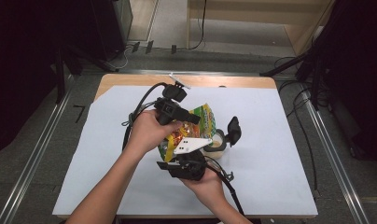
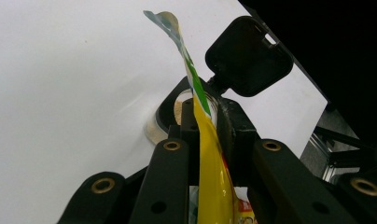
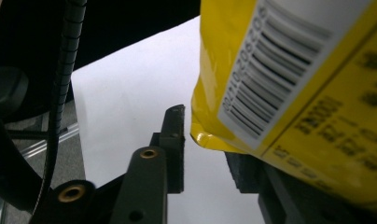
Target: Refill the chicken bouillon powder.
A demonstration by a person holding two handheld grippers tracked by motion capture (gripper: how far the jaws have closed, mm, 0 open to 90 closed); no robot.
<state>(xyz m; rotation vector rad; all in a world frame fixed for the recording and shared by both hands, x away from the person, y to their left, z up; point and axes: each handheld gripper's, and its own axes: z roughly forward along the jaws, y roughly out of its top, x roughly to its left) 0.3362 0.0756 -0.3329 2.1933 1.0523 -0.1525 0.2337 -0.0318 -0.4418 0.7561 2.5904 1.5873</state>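
My left claw is pinched on a yellow-green snack bag, its edge rising toward 12 o'clock. Just past the jaws sits an open jar on the white desk; its black flip lid stands at 1 o'clock.

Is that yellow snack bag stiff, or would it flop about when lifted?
Probably floppy: the yellow snack bag curls over above the left gripper that pinches it. Its glossy film looks slippery. It probably weighs little, hanging from a thin pinched edge.
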